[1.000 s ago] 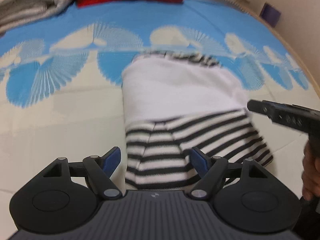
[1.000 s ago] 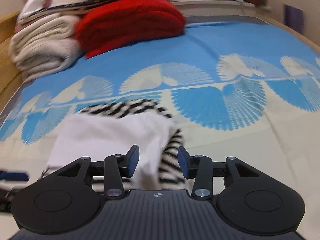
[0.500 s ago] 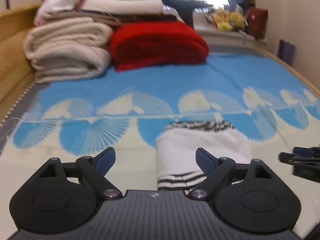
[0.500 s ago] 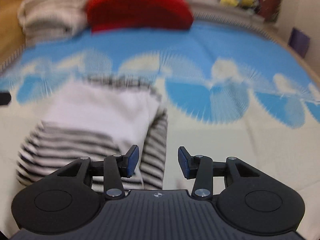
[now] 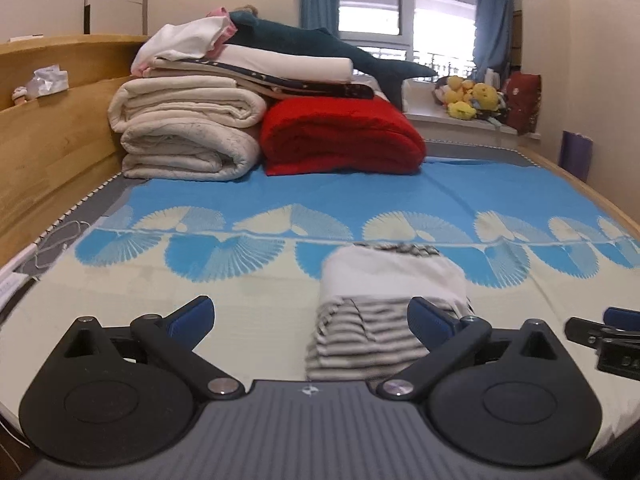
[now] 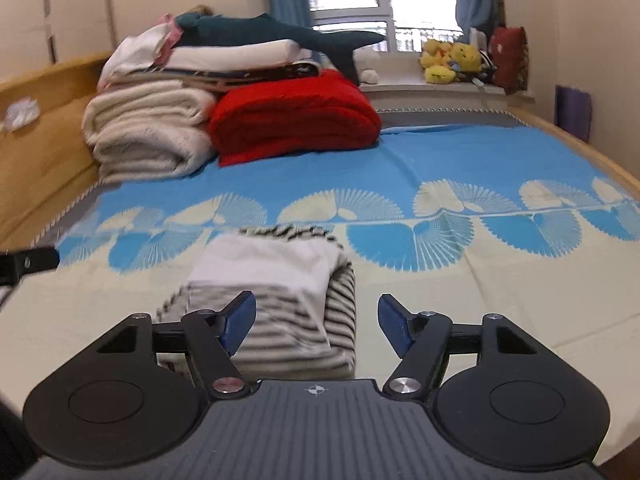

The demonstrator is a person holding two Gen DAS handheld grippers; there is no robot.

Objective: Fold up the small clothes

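Left wrist view: the left gripper [image 5: 310,316] has its blue-padded fingers spread wide and holds nothing. The folded garment [image 5: 390,304], white on top with black-and-white stripes at its near end, lies on the bedspread [image 5: 240,280] just ahead of the claw and toward its right finger, whose pad overlaps the striped edge in this view; whether they touch cannot be told. Off to the right of the claw, the tip of the right gripper [image 5: 600,330] shows at the frame edge.

Right wrist view: the right gripper [image 6: 316,322] also stands wide open with nothing between its fingers. The garment [image 6: 276,280] sits just ahead and toward the left finger, its striped fold in line with that pad. Far left of the claw, the dark tip of the left gripper [image 6: 28,262] pokes in.

Well beyond both claws, at the far end of the bed, a red blanket [image 5: 340,136] lies beside a stack of cream blankets [image 5: 188,136]. A dark teal plush shark [image 6: 280,34] lies on top of the pile, and yellow plush toys [image 6: 452,60] sit on the windowsill.
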